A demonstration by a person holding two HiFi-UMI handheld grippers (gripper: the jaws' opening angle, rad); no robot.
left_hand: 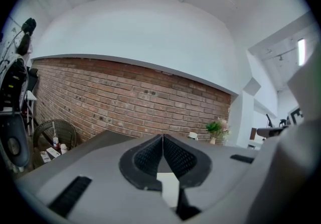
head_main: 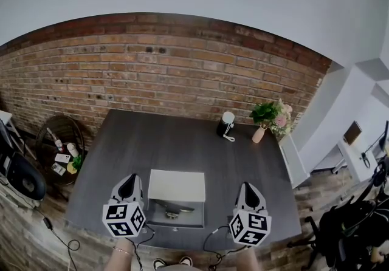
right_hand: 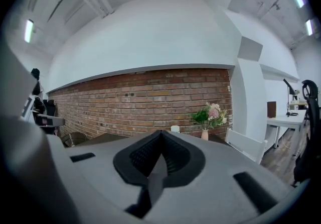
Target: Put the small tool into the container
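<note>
left gripper: jaws pressed together, nothing in them. right gripper: same, jaws closed tip to tip and empty. in the head view we hold both low over the near edge of the dark table, one on each side of the white container, close to it but not touching. the container's far part is a plain white top. its near part is an open tray, and a small metallic thing lies in it, which we take for the small tool; too small to make out details. the container sits just inside the near table edge. behind it the tabletop runs bare up to the brick wall. only the far right corner is occupied: a black and white cylinder and a vase of flowers, well apart from the container. off the left edge a wicker basket stands on the floor with bottles and small items in it. off the right edge, a white chair.
</note>
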